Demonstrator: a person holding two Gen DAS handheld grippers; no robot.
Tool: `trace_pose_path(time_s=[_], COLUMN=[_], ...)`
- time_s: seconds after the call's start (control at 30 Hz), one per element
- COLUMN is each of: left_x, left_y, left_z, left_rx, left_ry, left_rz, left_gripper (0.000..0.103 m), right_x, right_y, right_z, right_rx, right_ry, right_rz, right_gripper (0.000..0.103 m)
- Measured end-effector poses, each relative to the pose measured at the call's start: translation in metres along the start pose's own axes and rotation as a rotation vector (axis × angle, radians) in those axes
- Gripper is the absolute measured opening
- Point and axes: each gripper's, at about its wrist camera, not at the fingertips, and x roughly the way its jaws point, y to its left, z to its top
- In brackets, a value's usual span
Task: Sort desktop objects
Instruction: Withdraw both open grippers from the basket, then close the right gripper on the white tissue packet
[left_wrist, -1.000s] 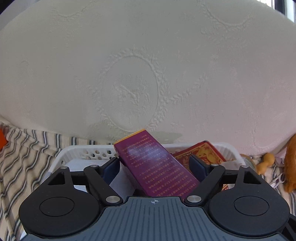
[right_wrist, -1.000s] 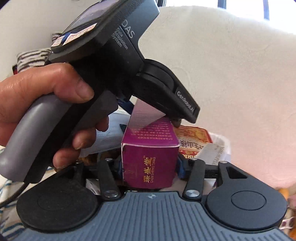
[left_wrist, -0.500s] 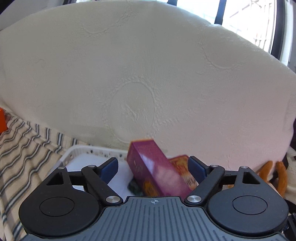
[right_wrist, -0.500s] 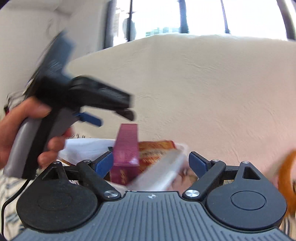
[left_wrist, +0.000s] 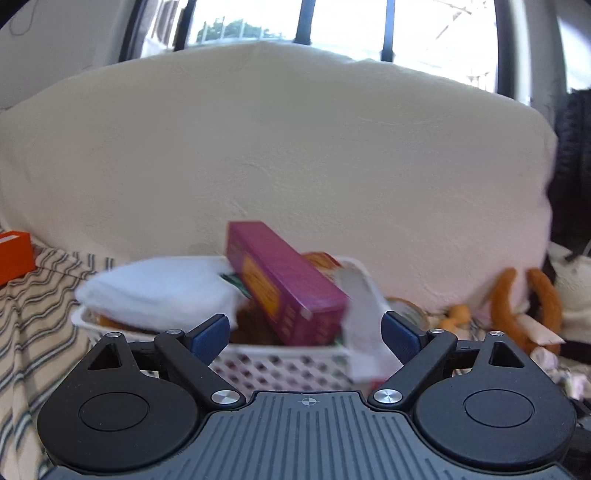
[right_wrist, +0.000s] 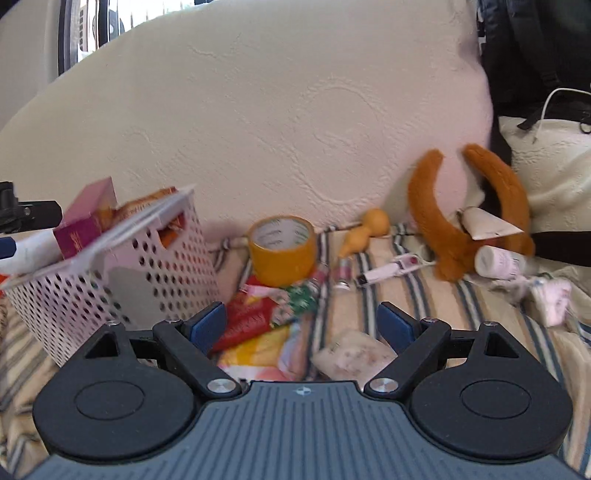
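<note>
A purple box (left_wrist: 288, 284) lies tilted in the white perforated basket (left_wrist: 280, 365), on top of other items and a white cloth (left_wrist: 159, 288). My left gripper (left_wrist: 304, 332) is open and empty, just in front of the basket. In the right wrist view the basket (right_wrist: 122, 280) stands at the left with the purple box (right_wrist: 88, 225) sticking out. My right gripper (right_wrist: 297, 325) is open and empty above red and yellow packets (right_wrist: 255, 325) and a pale wrapped block (right_wrist: 351, 354) on the striped cloth.
A yellow tape roll (right_wrist: 282, 251), a small gourd (right_wrist: 364, 230), small vials (right_wrist: 341, 275), a white bottle (right_wrist: 498, 262) and an orange plush loop (right_wrist: 469, 210) lie on the striped cloth against a cream cushion (right_wrist: 295, 110). An orange box (left_wrist: 13, 254) sits far left.
Both grippers have let go of the purple box and drawn back from the basket. The right gripper has swung right towards the loose items on the cloth.
</note>
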Motion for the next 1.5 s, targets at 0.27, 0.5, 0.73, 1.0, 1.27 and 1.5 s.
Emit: trace_pose_path(time_s=[0.27,0.5,0.73,1.0,1.27,1.5], left_x=[-0.002,0.029,0.045,0.054,0.072,0.068], left_y=[-0.055,-0.066,-0.061,-0.051,-0.049,-0.054], left_z=[-0.044,-0.082,-0.108,-0.115,-0.121,-0.128], left_rx=[0.051,0.019,-0.004,-0.060,-0.079,-0.048], left_ry=[0.084,0.254,0.342,0.394,0.401,0.365], left_rz=[-0.075,-0.083,-0.071,-0.087,-0.075,-0.086], left_gripper=[0.095,0.095,0.095,0.095,0.099,0.103], right_x=[-0.020,-0.025,-0.017,0.028,0.077,0.105], right_y=[-0.027,-0.066,-0.069,-0.046,-0.038,-0.039], right_z=[-0.017,-0.034,-0.037,-0.007,-0.011,-0.009], right_rx=[-0.009,-0.012,-0.037,-0.304,-0.485,-0.428], right_ry=[0.018,0.052,0.080,0.200,0.300,0.358], right_rz=[-0.035,0.012,0.066,0.093,0.150,0.177], right_gripper=[0.090,0.090,0.090,0.083,0.085,0.081])
